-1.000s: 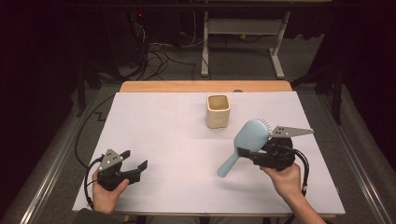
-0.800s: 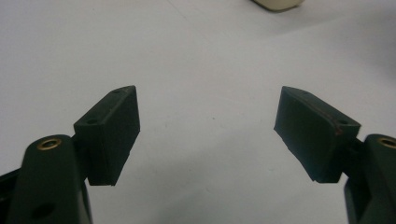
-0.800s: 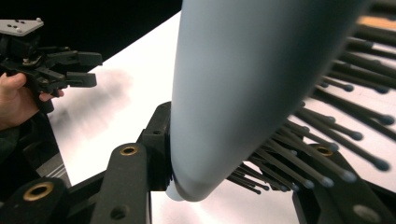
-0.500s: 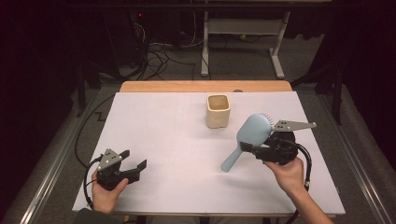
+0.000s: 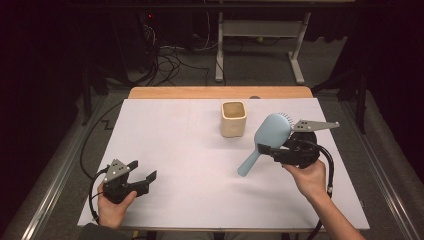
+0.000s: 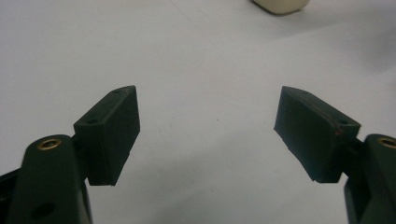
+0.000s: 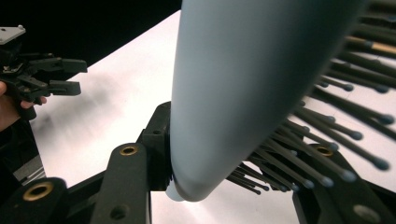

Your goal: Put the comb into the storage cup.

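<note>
1. Since the earlier pictures, the hairbrush point(image 5: 267, 140) had drifted a little toward the right edge of the table and tipped more upright in my right gripper point(image 5: 274, 151); my left hand had kept its place.
2. The brush hung above the white table sheet point(image 5: 180, 145), head up beside the cream cup point(image 5: 233, 119), handle slanting down toward the table's middle.
3. It looked light, rigid plastic with a smooth, probably slippery back; the bristles point(image 7: 327, 116) would flex, so I judged them a poor place to squeeze.
4. My right gripper's jaws were clamped across the lower head near the neck, one pad on the smooth back, the other among the bristles.
5. I judged the handle point(image 5: 248, 165) a safer hold, being narrower.
6. My left gripper point(image 5: 138, 172) rested low at the near left corner, jaws spread wide, nothing between them.
</note>
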The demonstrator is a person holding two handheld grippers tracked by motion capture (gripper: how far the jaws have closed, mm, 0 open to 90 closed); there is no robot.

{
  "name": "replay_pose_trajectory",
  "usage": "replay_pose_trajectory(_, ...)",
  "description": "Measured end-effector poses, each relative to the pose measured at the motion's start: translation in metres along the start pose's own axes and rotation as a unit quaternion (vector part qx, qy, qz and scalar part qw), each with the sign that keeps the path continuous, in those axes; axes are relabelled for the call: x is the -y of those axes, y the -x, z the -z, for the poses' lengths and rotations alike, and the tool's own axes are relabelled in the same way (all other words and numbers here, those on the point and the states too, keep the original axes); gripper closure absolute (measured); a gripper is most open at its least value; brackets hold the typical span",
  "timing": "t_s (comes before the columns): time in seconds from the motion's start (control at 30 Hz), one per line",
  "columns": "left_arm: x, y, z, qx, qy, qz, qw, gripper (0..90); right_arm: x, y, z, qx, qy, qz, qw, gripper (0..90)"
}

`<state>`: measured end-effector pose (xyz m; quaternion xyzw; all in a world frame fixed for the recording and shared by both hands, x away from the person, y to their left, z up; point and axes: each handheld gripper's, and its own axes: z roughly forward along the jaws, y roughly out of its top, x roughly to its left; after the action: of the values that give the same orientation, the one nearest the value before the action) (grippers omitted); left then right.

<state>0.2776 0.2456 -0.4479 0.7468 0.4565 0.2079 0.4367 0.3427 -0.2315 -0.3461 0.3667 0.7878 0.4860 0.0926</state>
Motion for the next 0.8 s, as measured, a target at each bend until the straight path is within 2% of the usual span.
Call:
replay_pose_trajectory(0.13,0.0,0.0,0.0,0.0,0.0,0.0,1.0,23.2,-0.004,0.0,-0.004,0.004,-0.01,0.006,0.9999,54.7)
replay_pose_trajectory(0.4,0.0,0.0,0.0,0.001,0.0,0.0,1.0,23.2,-0.015,0.003,-0.006,0.005,0.0,0.007,1.0,54.6)
replay_pose_trajectory(0.8,0.0,0.0,0.0,0.001,-0.001,0.0,1.0,23.1,-0.025,0.005,-0.008,0.01,-0.004,0.01,0.9999,54.6)
